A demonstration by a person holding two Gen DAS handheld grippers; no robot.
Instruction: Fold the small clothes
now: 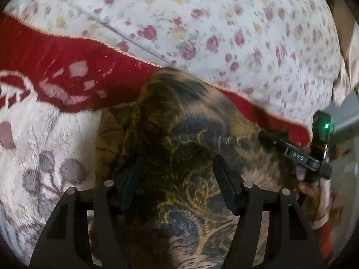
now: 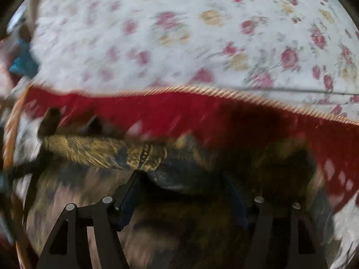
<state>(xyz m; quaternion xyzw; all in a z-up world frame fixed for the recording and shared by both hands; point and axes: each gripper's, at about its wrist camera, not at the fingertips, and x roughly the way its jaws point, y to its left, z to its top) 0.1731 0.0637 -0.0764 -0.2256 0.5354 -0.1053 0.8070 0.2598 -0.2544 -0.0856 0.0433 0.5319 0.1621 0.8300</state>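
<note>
Clearly soft and light, the dark printed garment point(image 1: 179, 148) — gold tracery on black and brown — lies rumpled across the lower centre of the left wrist view, on a red-and-white blanket point(image 1: 56, 71) spread over a rose-print sheet point(image 1: 202, 22). It should drape and slump rather than hold a shape, and a thin weave like this may slide on itself, so a pinch at an edge or corner looks safer than a grab at the bunched middle.

The left gripper point(image 1: 177, 174) hangs over the cloth with its jaws wide apart and nothing pinched. At the right edge of that view a hand point(image 1: 314, 190) holds the right gripper point(image 1: 276, 141). In the blurred right wrist view the right gripper point(image 2: 184, 186) shows jaws spread and nothing clamped — the garment's point(image 2: 112, 152) folded rim sits just above them, left of centre, a likely hold.
</note>
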